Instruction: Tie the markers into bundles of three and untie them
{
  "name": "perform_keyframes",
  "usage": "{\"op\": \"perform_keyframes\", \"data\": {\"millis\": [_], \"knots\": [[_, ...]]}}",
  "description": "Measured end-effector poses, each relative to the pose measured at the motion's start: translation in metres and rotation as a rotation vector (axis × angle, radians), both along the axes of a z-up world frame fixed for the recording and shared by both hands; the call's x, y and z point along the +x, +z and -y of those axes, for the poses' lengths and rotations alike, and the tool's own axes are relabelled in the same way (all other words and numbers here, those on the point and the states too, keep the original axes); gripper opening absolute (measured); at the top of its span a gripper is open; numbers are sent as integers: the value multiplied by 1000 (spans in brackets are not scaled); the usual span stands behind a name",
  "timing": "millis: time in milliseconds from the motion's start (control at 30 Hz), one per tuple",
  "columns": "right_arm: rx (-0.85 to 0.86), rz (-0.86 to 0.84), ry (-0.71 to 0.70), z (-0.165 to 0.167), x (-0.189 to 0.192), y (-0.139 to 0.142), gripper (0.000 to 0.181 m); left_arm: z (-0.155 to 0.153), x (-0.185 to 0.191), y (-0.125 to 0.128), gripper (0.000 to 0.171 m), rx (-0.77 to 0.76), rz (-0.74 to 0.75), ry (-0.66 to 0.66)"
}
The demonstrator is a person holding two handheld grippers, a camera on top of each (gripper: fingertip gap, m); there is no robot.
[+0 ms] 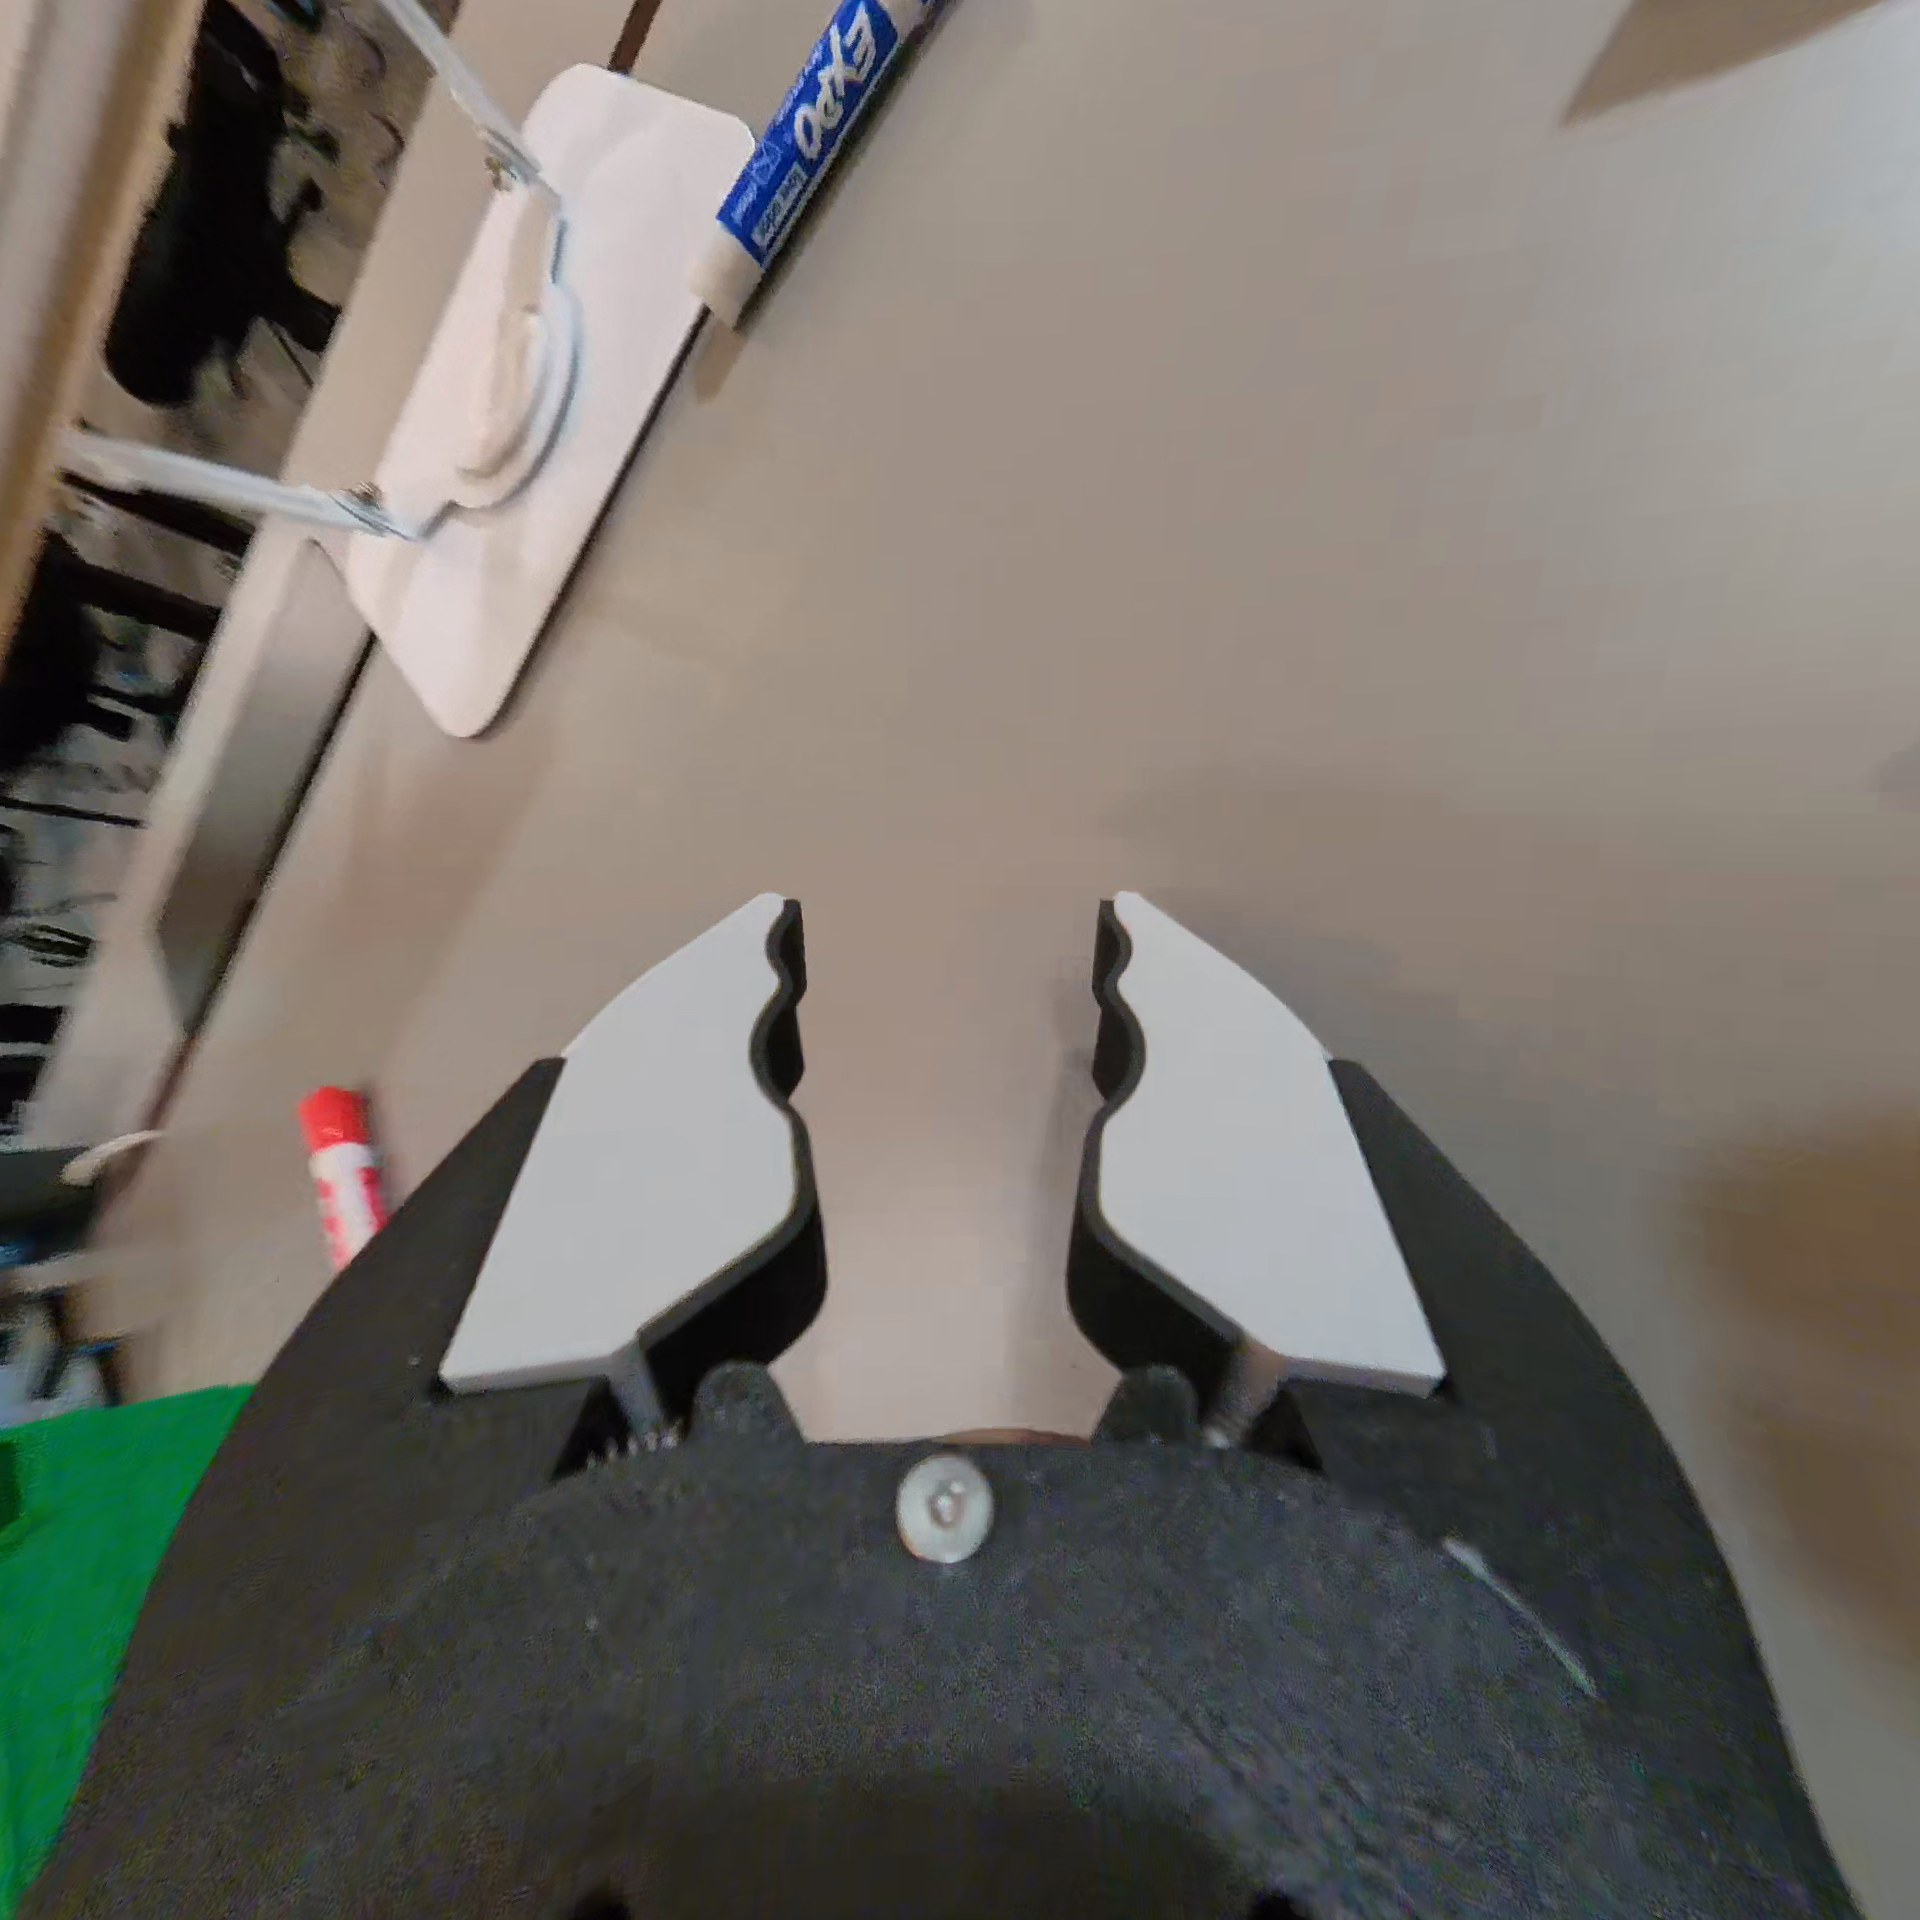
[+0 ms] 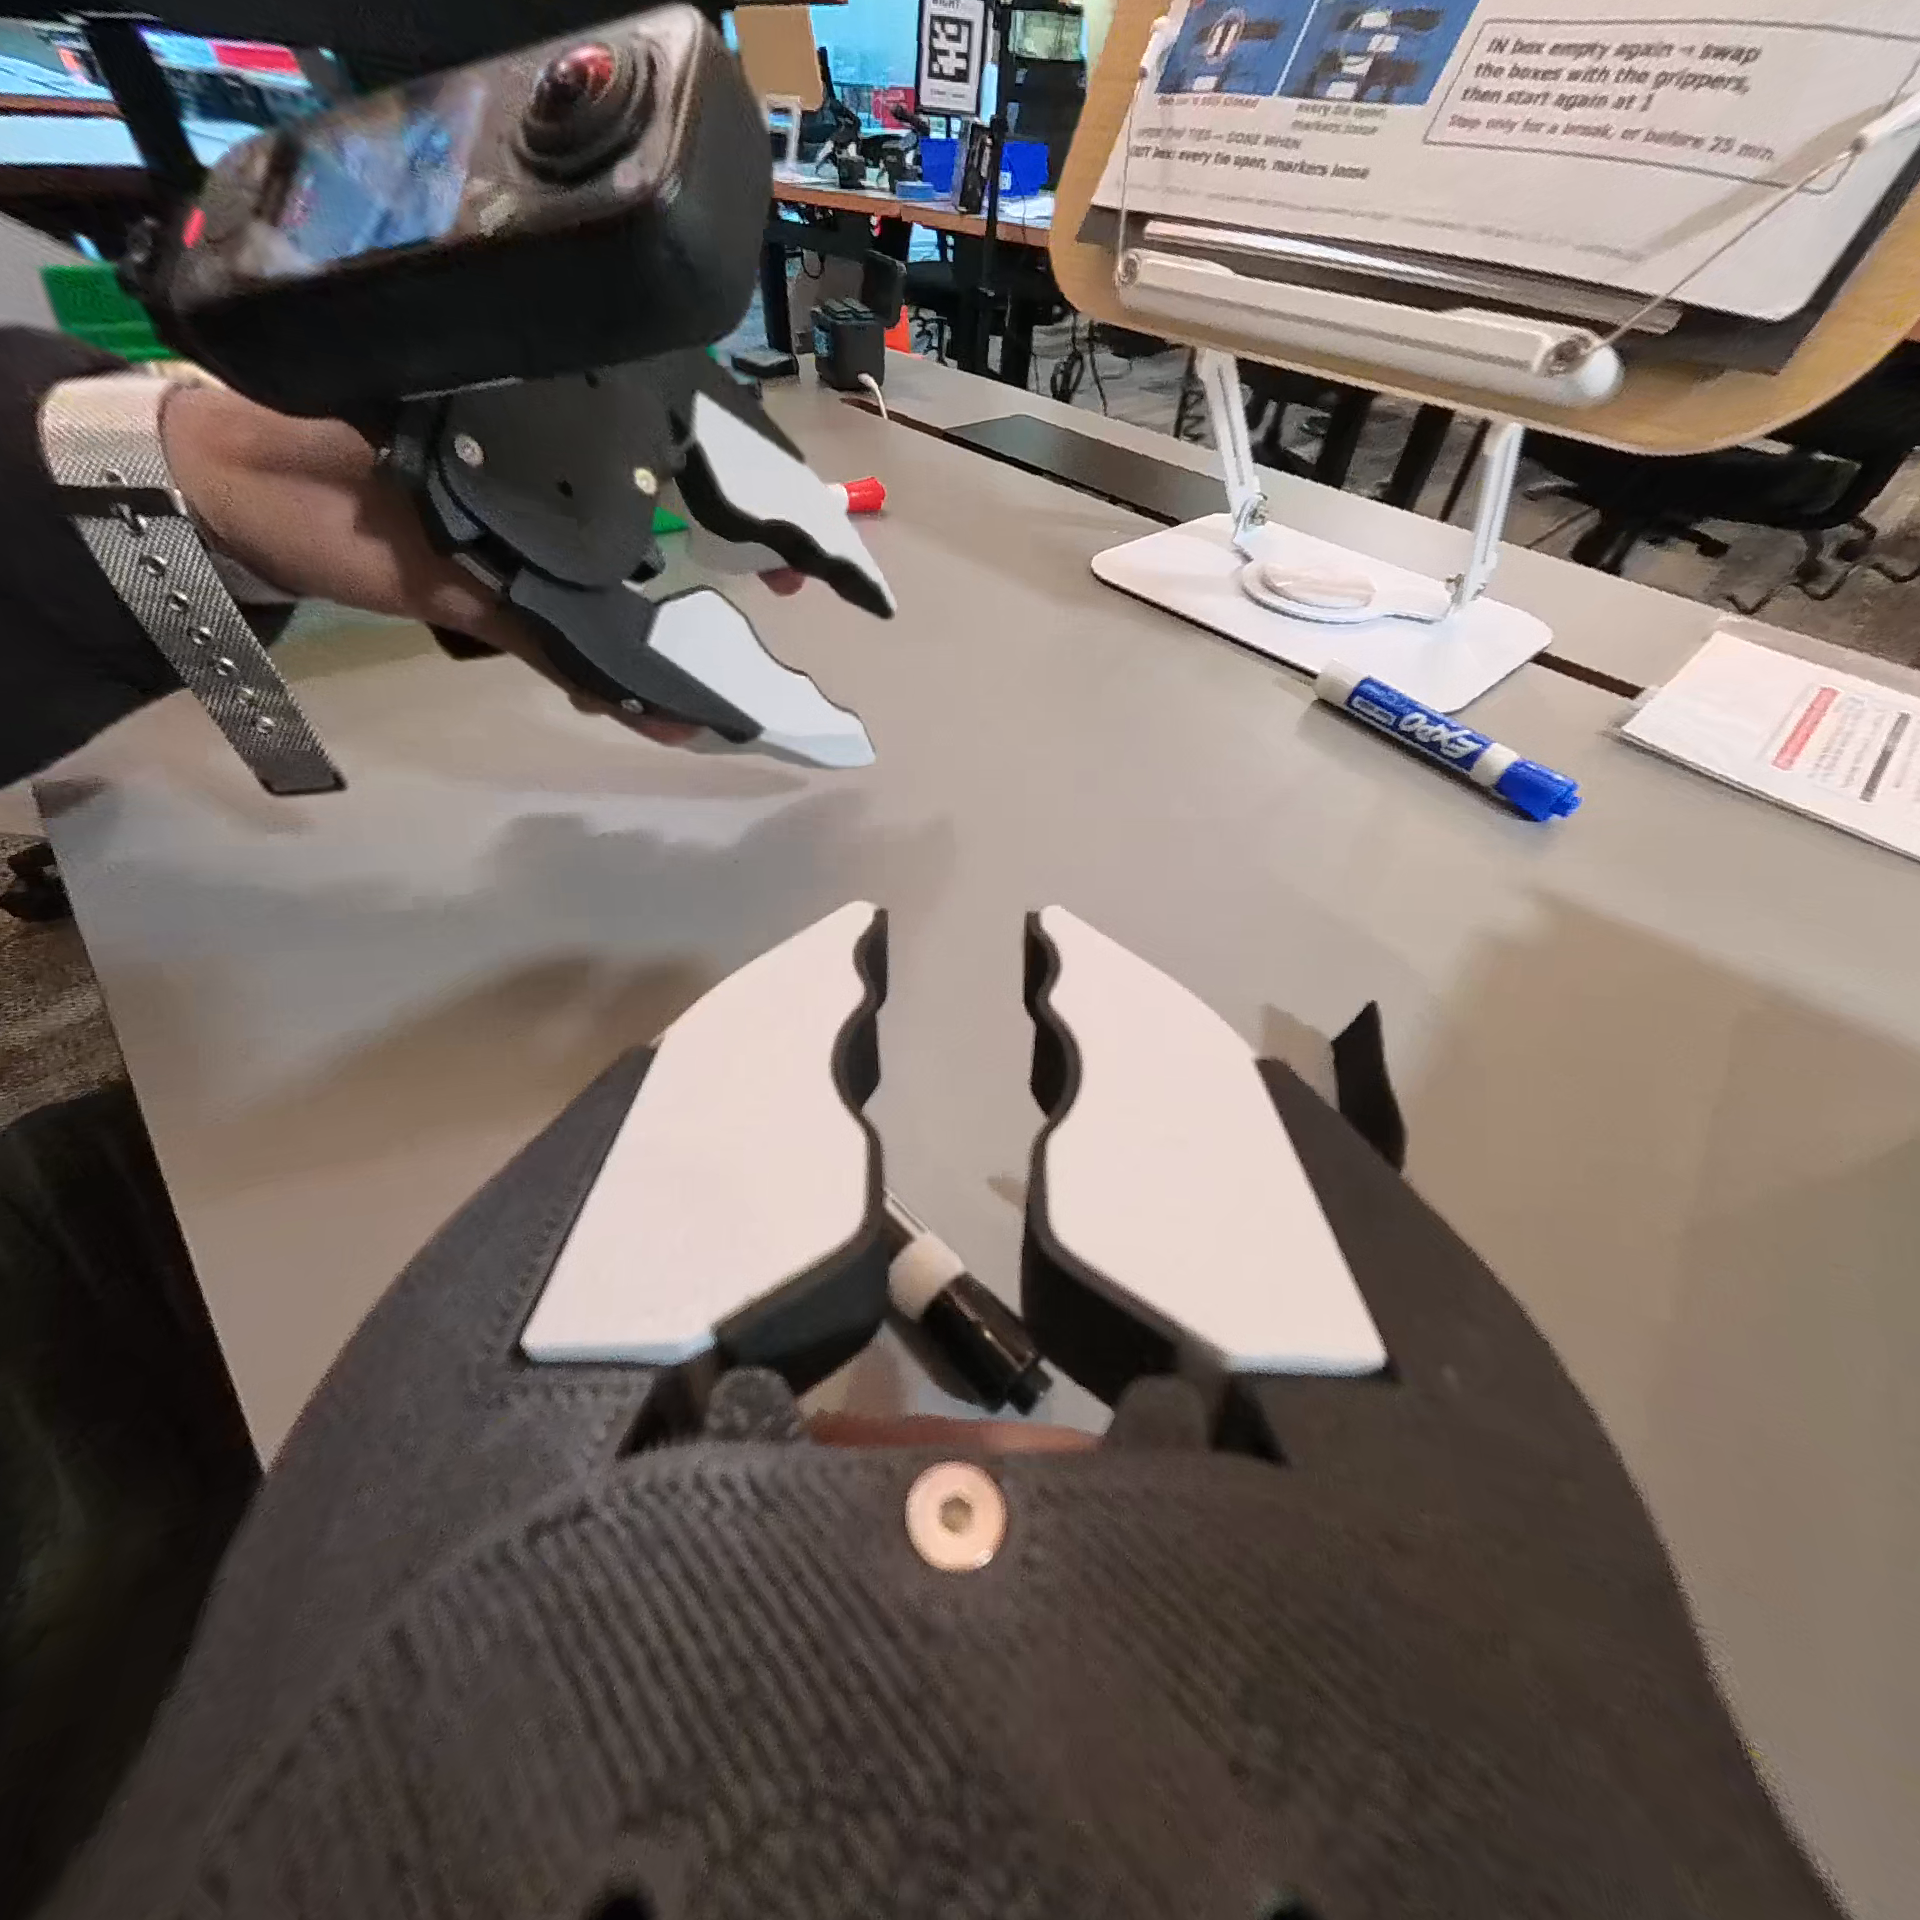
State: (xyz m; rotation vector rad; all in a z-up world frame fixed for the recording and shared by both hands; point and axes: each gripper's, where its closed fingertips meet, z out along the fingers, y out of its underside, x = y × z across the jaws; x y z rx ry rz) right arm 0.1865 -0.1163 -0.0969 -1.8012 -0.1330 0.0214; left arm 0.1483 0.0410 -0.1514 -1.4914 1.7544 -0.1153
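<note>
Hovering over the grey table (image 2: 1143, 831), the left gripper (image 1: 948, 935) is spreading its jaws wide with nothing between them. The right gripper (image 2: 956, 935) is also gaping, empty, above a black marker (image 2: 961, 1320) lying on the table. A blue marker (image 2: 1444, 743) is resting just beside the white document stand (image 2: 1320, 613); a red marker (image 1: 338, 1174) is lying well left of that stand.
</note>
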Motion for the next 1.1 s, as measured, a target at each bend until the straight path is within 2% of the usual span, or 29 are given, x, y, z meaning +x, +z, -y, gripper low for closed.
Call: {"op": "perform_keyframes", "data": {"millis": [133, 333, 400, 533, 733, 867, 1100], "knots": [[1, 26, -31, 0, -4, 4, 24, 1, -3, -11, 62, -160, 6, 63], [-1, 12, -46, -2, -2, 3, 24, 16, 0, -9, 64, -317, 80, 61], [5, 8, -51, -3, -2, 4, 24, 21, 2, -9, 66, -349, 94, 50], [13, 6, -47, -6, -5, 6, 23, 30, 3, -14, 80, -397, 97, 7], [11, 11, -21, -13, -11, 5, 23, 27, 0, -13, 83, -397, 133, 31], [10, -2, -10, -19, -14, 6, 23, 23, -8, -11, 76, -394, 154, 48], [-3, -82, 58, -35, -27, 9, 25, 11, -32, -12, 50, -402, 176, 96]]}}
